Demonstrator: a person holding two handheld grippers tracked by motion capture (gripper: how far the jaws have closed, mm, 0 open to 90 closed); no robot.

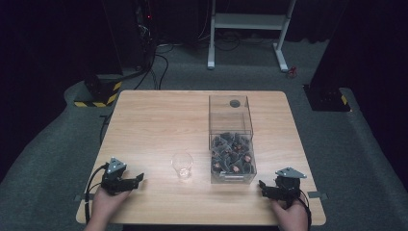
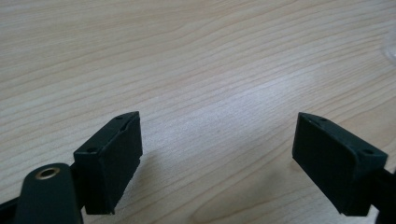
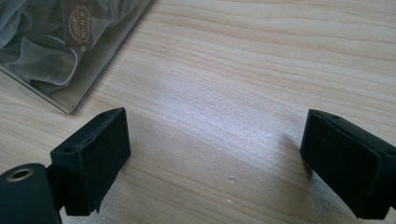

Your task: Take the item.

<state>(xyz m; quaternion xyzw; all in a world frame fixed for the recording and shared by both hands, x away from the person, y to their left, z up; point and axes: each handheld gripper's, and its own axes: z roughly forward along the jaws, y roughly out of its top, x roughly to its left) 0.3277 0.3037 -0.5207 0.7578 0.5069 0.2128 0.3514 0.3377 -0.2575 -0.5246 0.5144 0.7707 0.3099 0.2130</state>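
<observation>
A clear plastic box [image 1: 231, 137] stands right of the table's middle, its near half heaped with several small grey mesh pouches [image 1: 232, 154]. A small clear glass cup [image 1: 182, 166] stands just left of it. My left gripper [image 1: 137, 179] rests near the front left edge, open, with bare wood between its jaws [image 2: 217, 154]. My right gripper [image 1: 263, 186] rests at the front right, open, close to the box's near right corner. In the right gripper view its jaws stand wide over bare wood [image 3: 217, 158], with the box corner [image 3: 70, 65] and pouches at the upper left.
The wooden table [image 1: 154, 120] stands on grey carpet. Beyond it are a white desk frame [image 1: 248, 29], black stands with yellow-black striped bases [image 1: 98, 94] and loose cables. A round dark mark [image 1: 235, 103] shows at the box's far end.
</observation>
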